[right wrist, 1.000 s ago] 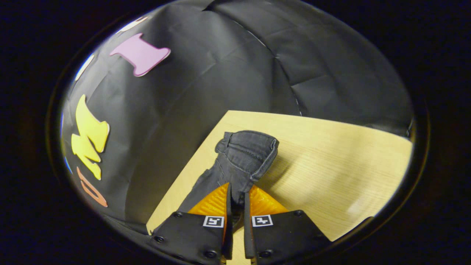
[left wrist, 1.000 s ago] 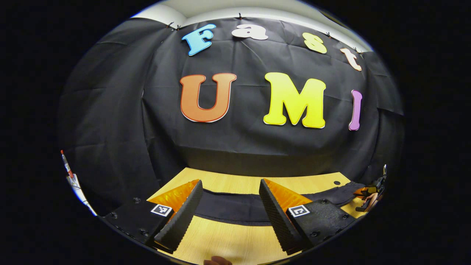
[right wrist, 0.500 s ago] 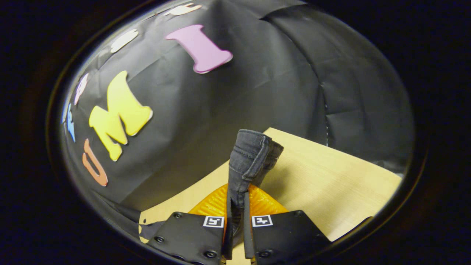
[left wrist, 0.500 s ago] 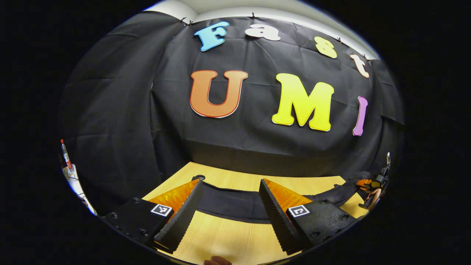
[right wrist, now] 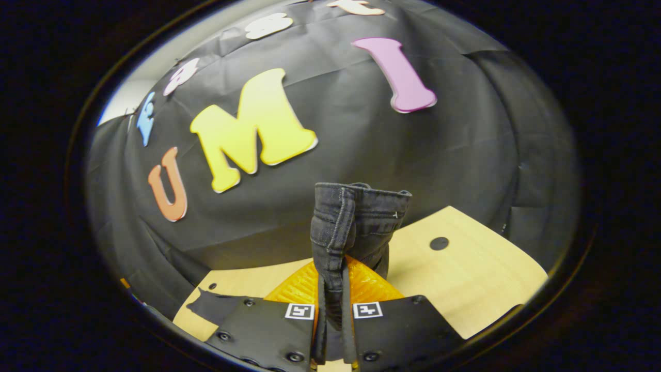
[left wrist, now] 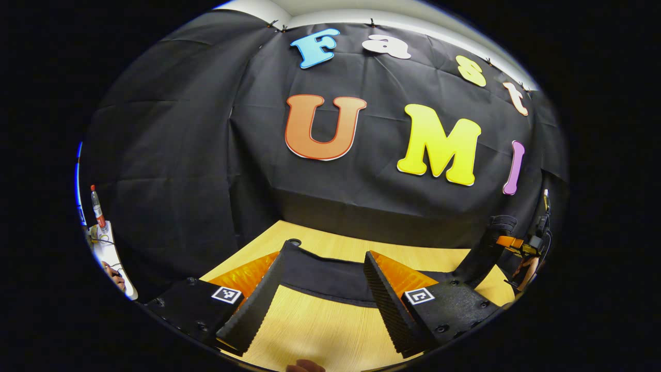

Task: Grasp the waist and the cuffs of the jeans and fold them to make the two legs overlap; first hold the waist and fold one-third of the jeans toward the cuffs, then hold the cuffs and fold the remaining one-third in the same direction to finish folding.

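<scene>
Two grippers work over a pale wooden table in a booth hung with black cloth. In the right gripper view, the right gripper has its two fingers closed tight on a bunched end of the dark jeans. That stitched, hemmed end stands upright above the fingers, lifted off the table, and the cloth pinched between them runs down out of sight. Whether this end is the waist or a cuff cannot be told. A small dark round hole sits in the tabletop to the right of the raised cloth.

In the left gripper view, the left gripper hangs low over the table with its fingers spread wide apart, holding nothing. Between and beyond them a flat band of the jeans lies across the table, its near edge curving from one finger to the other. Towards the right edge the fabric rises steeply to the right gripper, seen far off with the hand that holds it. At the far left edge stands a small bottle with a red cap.
</scene>
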A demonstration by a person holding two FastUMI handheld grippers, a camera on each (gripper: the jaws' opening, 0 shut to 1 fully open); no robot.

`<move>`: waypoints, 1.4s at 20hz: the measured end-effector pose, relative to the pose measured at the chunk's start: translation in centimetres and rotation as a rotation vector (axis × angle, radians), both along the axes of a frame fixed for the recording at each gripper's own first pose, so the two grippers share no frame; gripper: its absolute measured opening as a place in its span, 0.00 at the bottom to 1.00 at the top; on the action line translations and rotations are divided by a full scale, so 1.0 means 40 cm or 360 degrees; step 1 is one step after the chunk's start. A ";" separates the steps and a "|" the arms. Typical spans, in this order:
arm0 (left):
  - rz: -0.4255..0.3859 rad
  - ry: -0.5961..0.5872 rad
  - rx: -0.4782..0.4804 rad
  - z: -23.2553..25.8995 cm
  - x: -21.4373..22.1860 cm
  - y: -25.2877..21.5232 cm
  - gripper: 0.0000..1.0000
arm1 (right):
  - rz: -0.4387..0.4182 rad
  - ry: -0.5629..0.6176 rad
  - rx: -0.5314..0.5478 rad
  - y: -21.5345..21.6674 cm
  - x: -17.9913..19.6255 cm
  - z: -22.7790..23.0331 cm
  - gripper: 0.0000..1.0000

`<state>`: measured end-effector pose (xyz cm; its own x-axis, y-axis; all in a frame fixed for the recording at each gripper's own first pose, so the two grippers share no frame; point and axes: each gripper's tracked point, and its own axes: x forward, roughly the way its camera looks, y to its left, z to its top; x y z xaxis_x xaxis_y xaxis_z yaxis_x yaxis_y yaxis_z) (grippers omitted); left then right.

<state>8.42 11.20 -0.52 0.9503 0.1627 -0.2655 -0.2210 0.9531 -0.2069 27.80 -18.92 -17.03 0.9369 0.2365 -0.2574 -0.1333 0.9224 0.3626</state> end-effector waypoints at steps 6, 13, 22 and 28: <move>0.0076 0.0014 0.0000 -0.003 -0.051 0.056 0.99 | 0.0261 0.0006 -0.0060 0.182 -0.015 -0.052 0.09; 0.0170 0.0049 0.0000 -0.014 -0.123 0.115 0.99 | 0.0457 0.0120 -0.0247 0.429 -0.057 -0.269 0.13; 0.0235 0.0071 -0.0006 -0.026 -0.185 0.157 0.99 | 0.0443 0.0185 -0.0439 0.498 -0.098 -0.467 0.13; 0.0236 0.0071 -0.0021 -0.029 -0.181 0.164 0.99 | 0.0474 0.0173 -0.0442 0.513 -0.113 -0.469 0.29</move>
